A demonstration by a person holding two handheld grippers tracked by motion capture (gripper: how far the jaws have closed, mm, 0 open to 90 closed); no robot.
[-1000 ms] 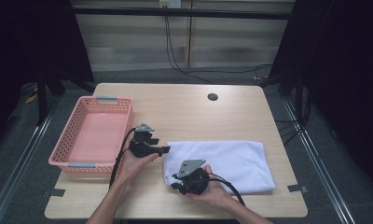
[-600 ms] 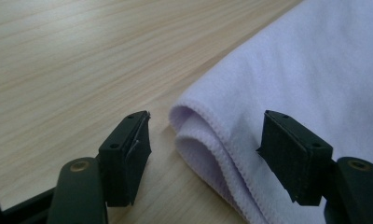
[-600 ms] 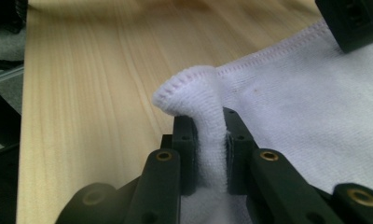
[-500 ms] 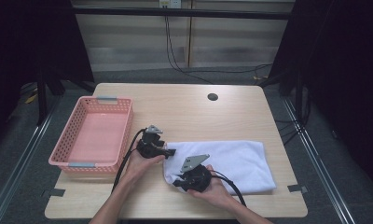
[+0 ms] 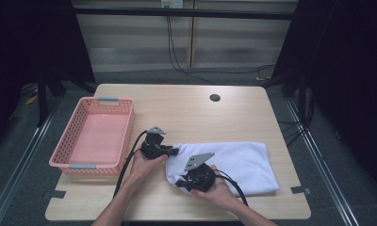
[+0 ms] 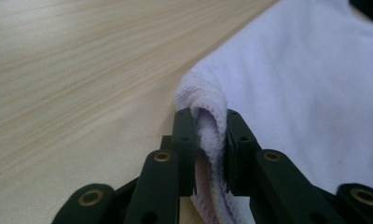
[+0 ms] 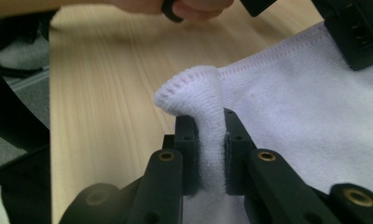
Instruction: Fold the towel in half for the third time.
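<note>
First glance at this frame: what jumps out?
The white towel spread on the near right part of the wooden table, with both grippers pinching its left edge. The left gripper is shut on a bunched corner, and the right gripper clamps a fold that sticks up between its jaws. Next, the empty pink basket at the table's left.

Black linkage fingers [image 6: 187, 140], brass-coloured rivets, trailing black cables, seemingly bare forearms.
</note>
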